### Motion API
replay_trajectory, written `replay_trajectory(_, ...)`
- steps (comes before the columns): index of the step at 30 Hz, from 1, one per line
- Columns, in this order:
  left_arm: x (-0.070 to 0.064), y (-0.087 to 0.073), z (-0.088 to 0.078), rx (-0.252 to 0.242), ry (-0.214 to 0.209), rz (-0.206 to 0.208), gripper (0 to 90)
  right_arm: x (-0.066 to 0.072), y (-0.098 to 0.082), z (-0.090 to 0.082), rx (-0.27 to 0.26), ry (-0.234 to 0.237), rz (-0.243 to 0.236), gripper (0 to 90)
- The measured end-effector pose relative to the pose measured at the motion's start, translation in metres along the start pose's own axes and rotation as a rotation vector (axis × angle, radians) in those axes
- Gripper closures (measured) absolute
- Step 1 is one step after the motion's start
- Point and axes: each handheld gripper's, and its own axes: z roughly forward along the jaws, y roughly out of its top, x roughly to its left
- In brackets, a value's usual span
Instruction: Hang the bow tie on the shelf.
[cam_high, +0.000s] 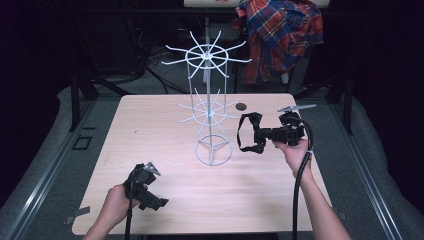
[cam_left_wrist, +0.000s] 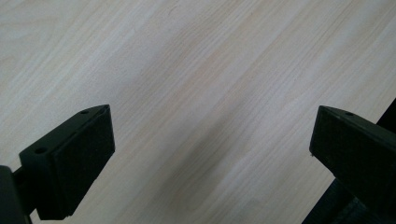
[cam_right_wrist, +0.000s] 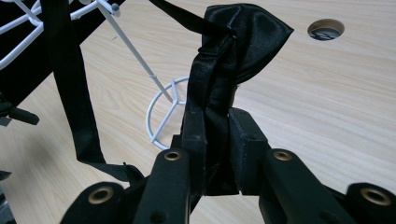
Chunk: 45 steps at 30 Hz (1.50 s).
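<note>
A: Where is the right hand (cam_high: 295, 152)?

B: At the right of centre in the high view, forearm rising from the bottom edge, palm under the right gripper (cam_high: 261, 136), which lies level and points left toward the white wire rack (cam_high: 210, 107).

A: And its jaws?

B: Pressed together on a black bow tie (cam_right_wrist: 243, 42). In the right gripper view the satin bow stands just above the pads, and the strap (cam_right_wrist: 74, 93) hangs down the left side of the frame. From above, the strap makes a loop (cam_high: 247, 132) just right of the rack's ring base (cam_high: 213, 151).

A: The left hand (cam_high: 117, 202)?

B: Lower left of the high view, wrist bent, left gripper (cam_high: 159, 202) low over the wooden table (cam_high: 150, 130), pointing right.

A: Holding anything?

B: No. In the left gripper view its pads (cam_left_wrist: 84, 154) stand wide apart with bare tabletop (cam_left_wrist: 196, 93) between them.
</note>
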Motion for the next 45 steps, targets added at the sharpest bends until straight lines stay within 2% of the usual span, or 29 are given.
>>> replay_trajectory(20, 0.0, 0.0, 0.001, 0.003, -0.003, -0.004, 0.2, 0.002, 0.009, 0.012, 0.006, 0.029, 0.001, 77.5)
replay_trajectory(45, 0.0, 0.0, 0.001, 0.008, -0.005, -0.005, 0.2, 0.007, 0.012, 0.028, 0.049, 0.04, -0.009, 77.4)
